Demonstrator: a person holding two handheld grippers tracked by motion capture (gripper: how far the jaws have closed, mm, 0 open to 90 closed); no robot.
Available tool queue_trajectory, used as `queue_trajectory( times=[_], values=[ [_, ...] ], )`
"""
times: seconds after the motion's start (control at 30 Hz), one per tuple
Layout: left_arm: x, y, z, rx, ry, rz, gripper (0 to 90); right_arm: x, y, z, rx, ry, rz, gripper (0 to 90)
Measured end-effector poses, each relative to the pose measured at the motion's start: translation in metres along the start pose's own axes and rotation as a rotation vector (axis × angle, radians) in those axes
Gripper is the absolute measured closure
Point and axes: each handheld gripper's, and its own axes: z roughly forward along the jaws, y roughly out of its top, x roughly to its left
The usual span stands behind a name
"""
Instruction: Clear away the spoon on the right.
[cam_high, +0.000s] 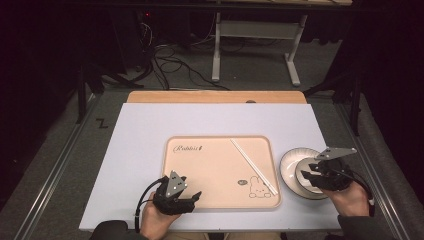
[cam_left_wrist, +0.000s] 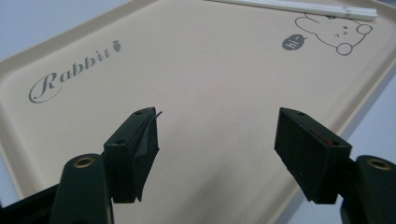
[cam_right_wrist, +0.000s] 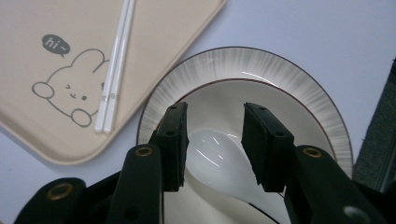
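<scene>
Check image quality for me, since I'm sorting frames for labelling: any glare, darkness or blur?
High view: room behind the table is near black, the mat evenly lit. Right gripper view: bright glare streaks on the spoon and bowl rim; jaws soft. Left gripper view: tray print sharp, near jaws slightly blurred.

High view: above near edge, facing forward-down over whole table. Gripper views: low, close, along own jaws. All three share tray with chopsticks.
</scene>
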Motion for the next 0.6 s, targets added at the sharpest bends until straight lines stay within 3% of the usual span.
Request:
queue_trajectory(
  times=[0.27,0.4,0.5,0.6],
  values=[
    [-0.006,0.000,0.004,0.016,0.010,0.030,30.6,-0.010,-0.001,0.002,0.063,-0.008,-0.052,60.2],
    [-0.004,-0.001,0.003,0.016,0.016,0.022,30.6,-0.016,-0.001,0.002,0.097,-0.013,-0.063,60.1],
    [-0.004,-0.001,0.002,0.015,0.020,0.022,30.7,-0.021,-0.004,0.003,0.142,-0.051,-0.072,59.5],
    [-0.004,-0.001,0.003,0.019,0.021,0.021,30.7,-0.023,-0.009,0.005,0.171,-0.047,-0.078,58.6]
  ],
)
